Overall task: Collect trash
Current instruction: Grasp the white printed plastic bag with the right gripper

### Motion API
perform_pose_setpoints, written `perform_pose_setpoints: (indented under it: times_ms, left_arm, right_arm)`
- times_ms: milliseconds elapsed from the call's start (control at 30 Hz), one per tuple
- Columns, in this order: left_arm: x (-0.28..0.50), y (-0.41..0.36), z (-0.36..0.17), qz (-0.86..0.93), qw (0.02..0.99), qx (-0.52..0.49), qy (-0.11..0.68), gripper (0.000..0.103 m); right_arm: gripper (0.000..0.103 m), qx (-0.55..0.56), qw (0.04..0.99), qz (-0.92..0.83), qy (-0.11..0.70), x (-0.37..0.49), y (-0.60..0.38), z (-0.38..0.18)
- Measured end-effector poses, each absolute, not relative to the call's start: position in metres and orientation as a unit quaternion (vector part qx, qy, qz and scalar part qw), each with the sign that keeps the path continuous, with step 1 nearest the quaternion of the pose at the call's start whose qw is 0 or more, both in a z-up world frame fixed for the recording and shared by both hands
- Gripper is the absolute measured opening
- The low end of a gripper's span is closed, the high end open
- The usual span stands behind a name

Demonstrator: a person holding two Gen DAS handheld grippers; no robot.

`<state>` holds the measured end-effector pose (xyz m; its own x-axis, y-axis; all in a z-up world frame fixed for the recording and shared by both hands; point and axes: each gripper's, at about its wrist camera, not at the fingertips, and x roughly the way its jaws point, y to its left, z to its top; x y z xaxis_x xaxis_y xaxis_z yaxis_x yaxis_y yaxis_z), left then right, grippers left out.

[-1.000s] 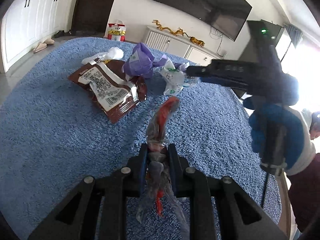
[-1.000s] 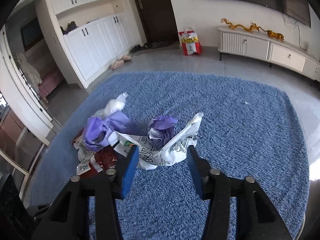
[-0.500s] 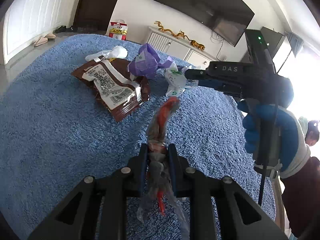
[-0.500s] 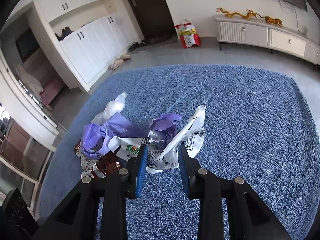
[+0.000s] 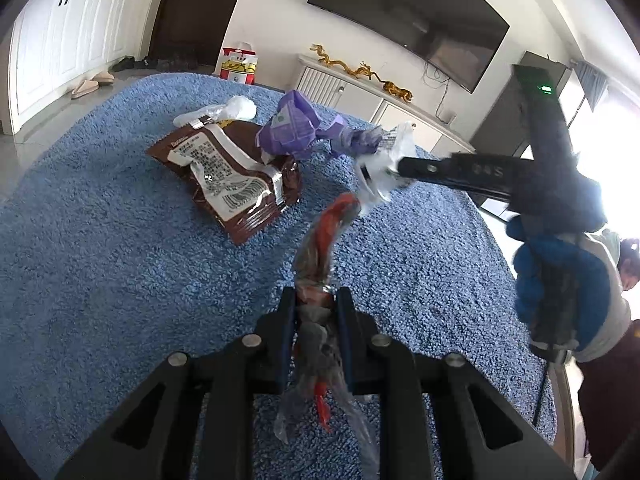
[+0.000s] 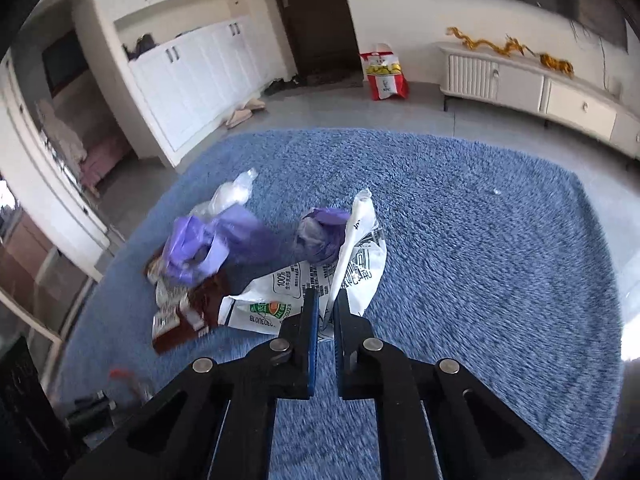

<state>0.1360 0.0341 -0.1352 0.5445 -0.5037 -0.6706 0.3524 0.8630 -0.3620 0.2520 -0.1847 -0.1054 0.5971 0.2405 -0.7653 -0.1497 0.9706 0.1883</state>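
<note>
Left tongs (image 5: 315,300) are pinching a crinkly clear-and-red wrapper (image 5: 320,248) above the blue rug (image 5: 100,260), right tongs (image 6: 325,308) are squeezing down on the white printed bag (image 6: 360,264), which is sitting right beside the purple wrapper (image 6: 320,232) and the brown snack packet (image 5: 228,176)

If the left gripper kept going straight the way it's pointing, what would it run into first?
Probably the white printed plastic bag pinched in the right gripper, just past the tip of the red-and-clear wrapper the left gripper holds; depth is unclear.
</note>
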Motion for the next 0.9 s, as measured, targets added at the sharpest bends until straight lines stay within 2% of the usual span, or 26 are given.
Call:
perform_pose_setpoints:
  times_ms: [600, 900]
  left_arm:
    - [0.077, 0.041, -0.097, -0.230, 0.886, -0.082, 0.395, 0.019]
    - [0.064, 0.007, -0.070, -0.262, 0.886, -0.049, 0.380, 0.019]
  right_arm:
    - [0.002, -0.021, 0.902, 0.121, 0.414, 0.131, -0.191, -0.058]
    - [0.001, -0.017, 0.913, 0.110, 0.393, 0.090, -0.223, -0.038]
